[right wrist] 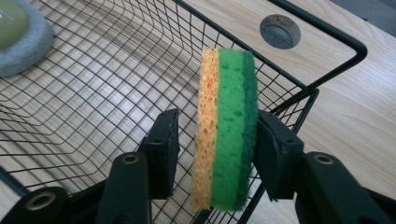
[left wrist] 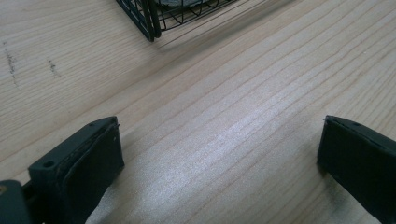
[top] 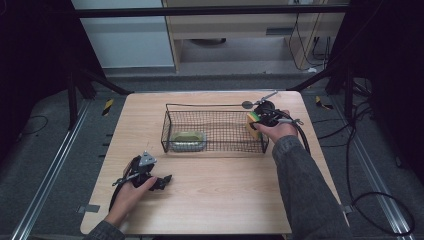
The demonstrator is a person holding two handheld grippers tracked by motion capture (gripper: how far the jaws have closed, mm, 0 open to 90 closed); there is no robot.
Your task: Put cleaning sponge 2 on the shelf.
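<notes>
A yellow and green sponge stands on edge inside the right end of a black wire basket. My right gripper straddles it. One pad touches the green side, and a narrow gap separates the other pad from the yellow side. In the high view the sponge and right gripper sit at the basket's right wall. My left gripper rests on the table at the front left, jaws wide open with bare wood between them.
A rounded grey-green scrubbing pad lies in the basket's left end. A round grey cable hole is in the tabletop just behind the basket. The basket's near corner is ahead of the left gripper.
</notes>
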